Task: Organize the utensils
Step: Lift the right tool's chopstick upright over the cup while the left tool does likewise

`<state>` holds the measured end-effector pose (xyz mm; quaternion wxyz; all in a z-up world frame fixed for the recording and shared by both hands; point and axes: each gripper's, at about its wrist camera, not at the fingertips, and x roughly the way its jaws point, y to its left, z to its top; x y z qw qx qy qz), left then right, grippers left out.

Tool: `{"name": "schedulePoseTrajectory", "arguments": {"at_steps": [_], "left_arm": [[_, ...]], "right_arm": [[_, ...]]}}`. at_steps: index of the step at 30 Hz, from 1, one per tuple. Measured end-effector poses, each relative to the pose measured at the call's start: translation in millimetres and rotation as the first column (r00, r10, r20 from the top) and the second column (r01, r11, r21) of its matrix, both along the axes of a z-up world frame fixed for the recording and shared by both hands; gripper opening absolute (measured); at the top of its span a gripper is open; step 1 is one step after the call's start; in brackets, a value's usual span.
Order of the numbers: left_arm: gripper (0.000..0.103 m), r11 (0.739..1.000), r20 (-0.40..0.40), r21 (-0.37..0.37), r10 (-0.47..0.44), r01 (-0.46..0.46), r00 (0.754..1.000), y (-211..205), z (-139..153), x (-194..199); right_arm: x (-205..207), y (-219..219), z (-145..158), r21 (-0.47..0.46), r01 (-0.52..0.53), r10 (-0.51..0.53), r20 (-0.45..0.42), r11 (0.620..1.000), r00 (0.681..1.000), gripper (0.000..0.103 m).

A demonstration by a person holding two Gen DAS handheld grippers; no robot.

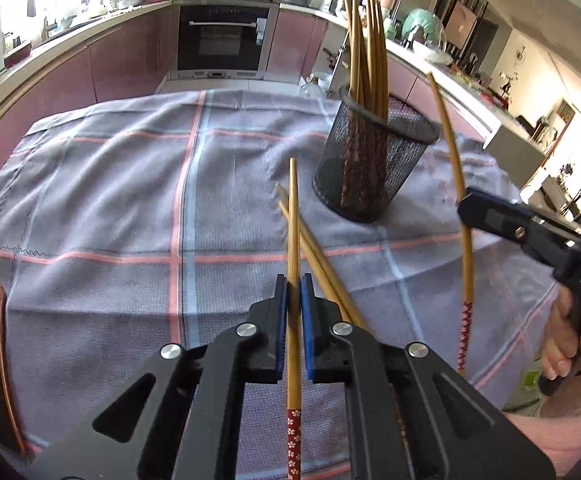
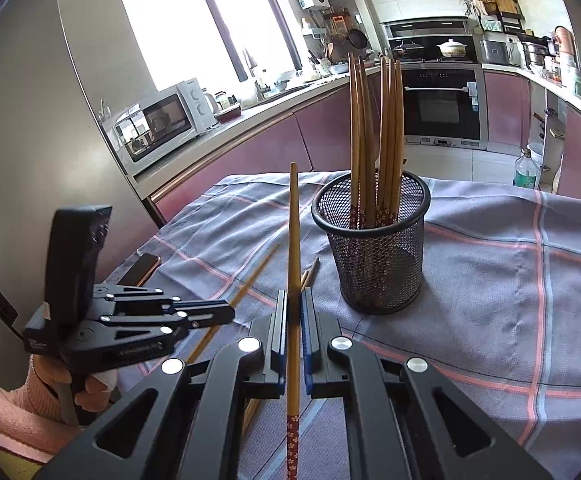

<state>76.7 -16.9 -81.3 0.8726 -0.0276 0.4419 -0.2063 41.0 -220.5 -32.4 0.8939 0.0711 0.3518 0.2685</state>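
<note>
Chopsticks fill the mesh cup on the worktop, two lie loose, and each tool, left and right, pinches one; next I judge both need lifting over the rim, patterned end down.

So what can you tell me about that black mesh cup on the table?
The cup is a round holder of black wire mesh with a solid rolled rim, slightly narrower at the base. It stands upright on the grey checked cloth. Inside, a bundle of wooden chopsticks stands with thin tips up; their red flowered ends show through the mesh. Neither tool touches the cup; each holds a chopstick short of it.
</note>
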Motion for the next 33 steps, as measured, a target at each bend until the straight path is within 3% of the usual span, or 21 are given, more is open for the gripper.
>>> {"name": "schedulePoseTrajectory", "arguments": {"at_steps": [13,33], "left_arm": [[0.007,0.982,0.173,-0.171,-0.056,0.085,0.983,15,84,-12],[0.007,0.971,0.351,-0.215,-0.022,0.103,0.936,-3,178,7]], "right_arm": [[1,-9,32,0.021,0.019,-0.020,0.097,1.000,0.995,0.005],[15,-29,98,0.039,0.072,-0.080,0.291,0.997,0.953,0.005]]}}
